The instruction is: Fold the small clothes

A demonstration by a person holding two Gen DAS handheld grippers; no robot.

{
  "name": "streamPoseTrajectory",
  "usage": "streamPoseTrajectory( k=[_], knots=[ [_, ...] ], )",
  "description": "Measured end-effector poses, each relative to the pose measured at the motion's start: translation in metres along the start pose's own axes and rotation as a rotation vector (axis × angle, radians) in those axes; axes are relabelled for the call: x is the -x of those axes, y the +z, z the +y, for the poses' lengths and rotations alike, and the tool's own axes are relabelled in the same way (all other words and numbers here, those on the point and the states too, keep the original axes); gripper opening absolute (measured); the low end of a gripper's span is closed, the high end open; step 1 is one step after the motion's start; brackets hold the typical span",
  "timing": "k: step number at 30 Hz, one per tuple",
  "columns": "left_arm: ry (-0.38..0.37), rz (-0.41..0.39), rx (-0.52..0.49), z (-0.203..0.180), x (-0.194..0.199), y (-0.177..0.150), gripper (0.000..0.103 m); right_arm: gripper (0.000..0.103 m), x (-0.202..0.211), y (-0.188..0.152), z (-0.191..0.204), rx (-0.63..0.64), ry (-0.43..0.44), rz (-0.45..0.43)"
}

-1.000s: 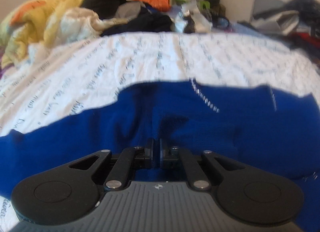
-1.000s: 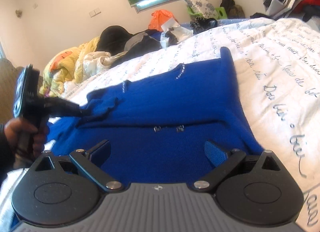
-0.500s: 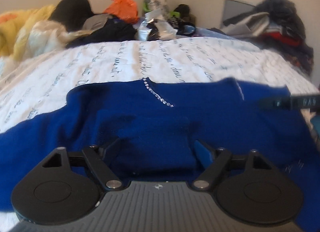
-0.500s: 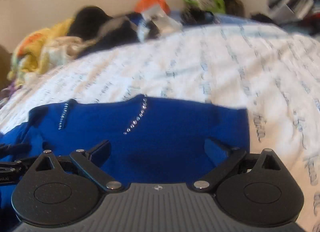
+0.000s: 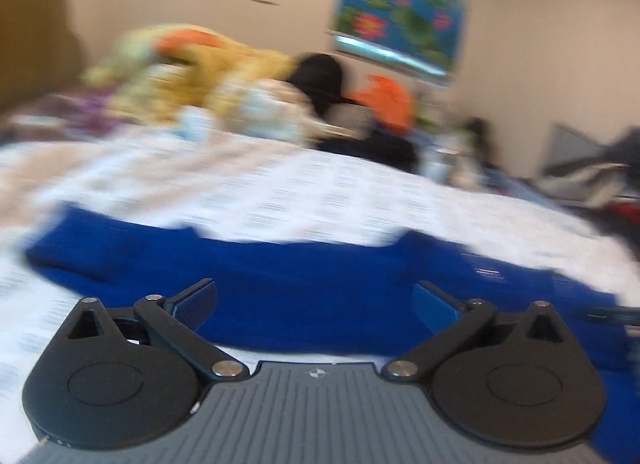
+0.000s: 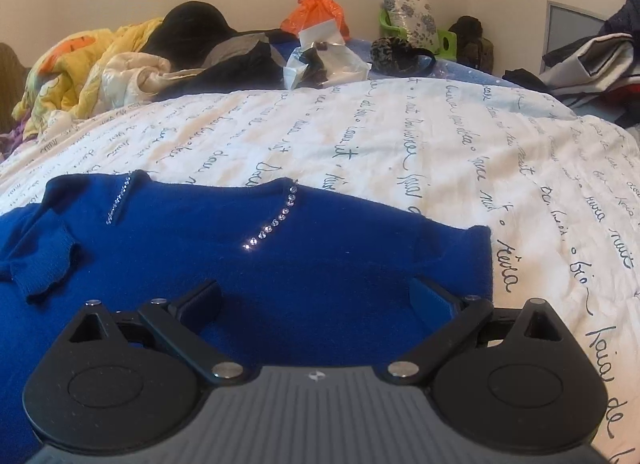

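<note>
Right wrist view sharp: blue sweater (image 6: 280,272) rhinestones visible; left view blurred; both hand-held grippers spread, empty.

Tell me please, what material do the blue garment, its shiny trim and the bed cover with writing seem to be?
The blue garment looks like a soft fine knit, matte and slightly fuzzy, with a ribbed cuff at the left. Its trim seems to be small rhinestones or glass-like beads, since each one glints. The bed cover looks like thin woven cotton, matte and creased, with printed dark script; the exact fibre cannot be told.

Spread right tongs (image 6: 316,298) over blue sweater (image 6: 248,264)
</note>
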State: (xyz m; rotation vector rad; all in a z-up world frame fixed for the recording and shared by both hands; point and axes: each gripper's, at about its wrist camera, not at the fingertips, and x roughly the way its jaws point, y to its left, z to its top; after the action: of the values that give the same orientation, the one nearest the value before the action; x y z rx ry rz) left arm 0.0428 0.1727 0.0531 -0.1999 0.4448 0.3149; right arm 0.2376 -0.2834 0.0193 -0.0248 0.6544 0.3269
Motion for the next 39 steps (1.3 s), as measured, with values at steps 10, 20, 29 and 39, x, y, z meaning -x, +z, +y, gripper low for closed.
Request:
streamPoseTrajectory(
  k=[10, 20, 29, 39],
  knots=[
    [0.245, 0.139, 0.457, 0.176, -0.062, 0.055, 0.077, 0.102, -0.002, 0.0, 0.006, 0.027, -0.03, 0.008],
    [0.279, 0.198, 0.335, 0.172, -0.071, 0.056, 0.007, 0.102, -0.001, 0.0, 0.004, 0.013, -0.037, 0.006],
    [-0.153, -0.008, 0.096, -0.059, -0.029, 0.098, 0.006, 0.102, 0.002, 0.0, -0.004, -0.047, -0.015, -0.014],
    [-0.569, 0.164, -0.313, -0.277, -0.011, -0.027, 0.079, 0.102, 0.01, -0.003, -0.042, -0.273, 0.138, -0.075]
  ],
)
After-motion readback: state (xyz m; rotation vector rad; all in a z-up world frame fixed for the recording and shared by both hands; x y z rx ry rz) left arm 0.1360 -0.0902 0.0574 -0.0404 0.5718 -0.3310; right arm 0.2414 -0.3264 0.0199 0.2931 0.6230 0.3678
